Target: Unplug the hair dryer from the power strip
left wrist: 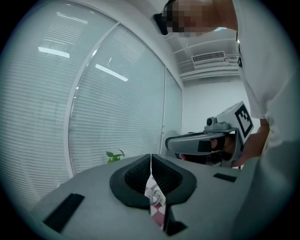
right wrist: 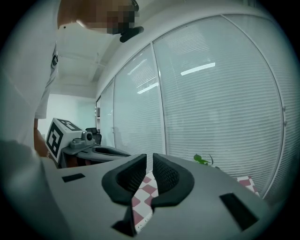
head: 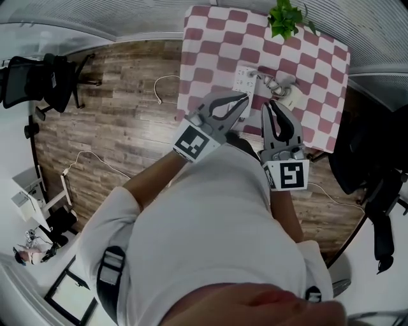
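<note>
Left gripper [head: 244, 97] and right gripper [head: 273, 104]: we see both closed, empty, power strip [head: 242, 79] just ahead.

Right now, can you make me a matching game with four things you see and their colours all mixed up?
Things:
1. plant
2. power strip
3. chair at the left of the head view
4. tablecloth

Colours:
A. black
B. pink and white checks
C. green
D. white

Pairs: 1-C, 2-D, 3-A, 4-B.
</note>
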### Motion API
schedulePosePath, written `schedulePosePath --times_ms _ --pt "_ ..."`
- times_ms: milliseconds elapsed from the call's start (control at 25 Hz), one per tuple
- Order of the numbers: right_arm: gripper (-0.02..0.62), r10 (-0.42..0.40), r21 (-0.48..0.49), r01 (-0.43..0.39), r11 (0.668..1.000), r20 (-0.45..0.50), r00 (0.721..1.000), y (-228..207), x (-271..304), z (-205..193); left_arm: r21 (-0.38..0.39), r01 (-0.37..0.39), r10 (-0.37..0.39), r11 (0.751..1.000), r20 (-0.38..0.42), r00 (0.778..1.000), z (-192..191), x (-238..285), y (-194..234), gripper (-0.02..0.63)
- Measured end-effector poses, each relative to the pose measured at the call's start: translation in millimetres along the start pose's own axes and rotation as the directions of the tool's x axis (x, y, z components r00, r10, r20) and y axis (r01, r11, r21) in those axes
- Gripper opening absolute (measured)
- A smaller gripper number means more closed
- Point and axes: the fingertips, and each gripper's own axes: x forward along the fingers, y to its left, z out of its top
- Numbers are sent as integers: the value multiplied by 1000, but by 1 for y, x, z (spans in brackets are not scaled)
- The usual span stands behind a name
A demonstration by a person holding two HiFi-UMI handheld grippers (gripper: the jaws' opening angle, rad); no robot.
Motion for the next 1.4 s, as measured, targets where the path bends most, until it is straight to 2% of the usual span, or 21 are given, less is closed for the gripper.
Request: schedulePosePath --times_ms 120,400,960,1400 --pt "34 -19 -12 19 1000 -23 1000 0 8 -19 5 5 -5 1000 -30 1000 -19 2 8 34" --pt "35 -58 28 61 998 -97 994 -8 25 -66 -3 18 -18 1000 -101 995 -62 13 29 34" --pt "69 -97 63 114 992 -227 969 -20 65 -161 -12 24 -27 1000 -249 968 -162 44 67 34" --pt "94 -132 127 174 977 -291 948 -33 93 -228 19 53 -42 998 -378 925 -243 69 84 34"
